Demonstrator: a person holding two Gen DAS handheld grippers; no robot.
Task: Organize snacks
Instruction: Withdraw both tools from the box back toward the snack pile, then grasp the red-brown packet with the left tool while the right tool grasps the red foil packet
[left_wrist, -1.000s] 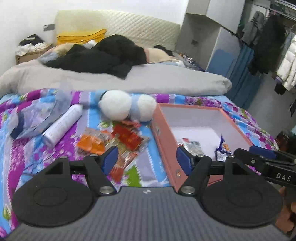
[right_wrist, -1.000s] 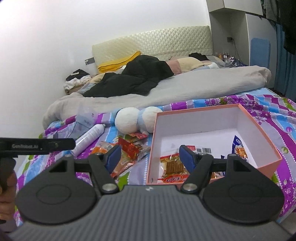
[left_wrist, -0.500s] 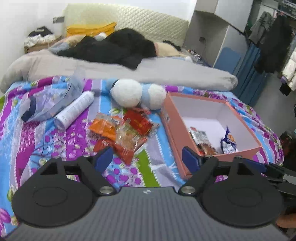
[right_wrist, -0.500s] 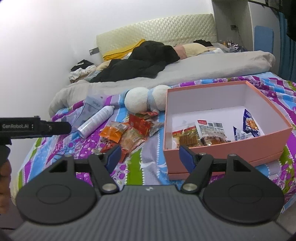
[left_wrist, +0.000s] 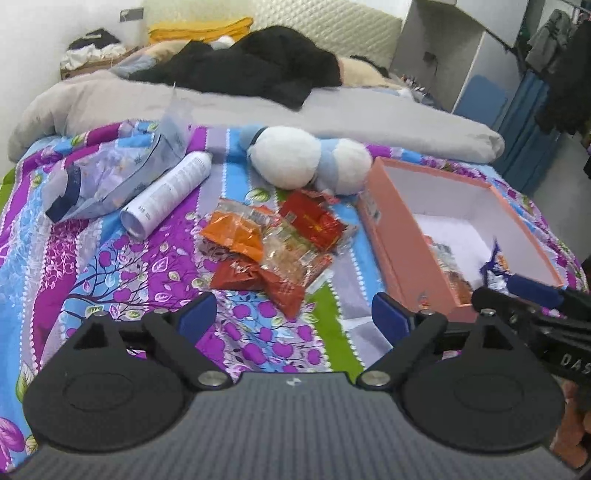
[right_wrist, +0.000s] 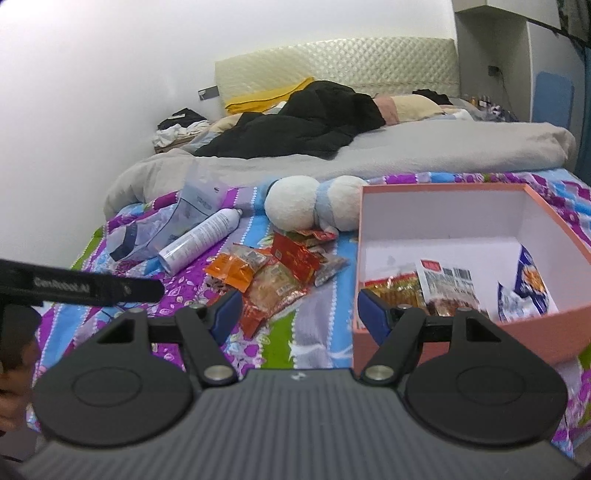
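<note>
Both hand-held grippers hover released and empty above a bed's patterned sheet (left_wrist: 110, 266). Ahead of the left hand-held gripper (left_wrist: 294, 314) lies a heap of snack packets (left_wrist: 275, 247), with a pink box (left_wrist: 402, 254) to its right. Ahead and right of the right hand-held gripper (right_wrist: 297, 304), that box holds several packets (right_wrist: 448, 286). Beyond the heap sit a plush toy (right_wrist: 314, 206) and white bottle (right_wrist: 201, 240).

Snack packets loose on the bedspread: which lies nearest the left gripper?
The dark red packet at the pile's near edge, just ahead of the left gripper. The orange packet and bright red packet lie farther back.
</note>
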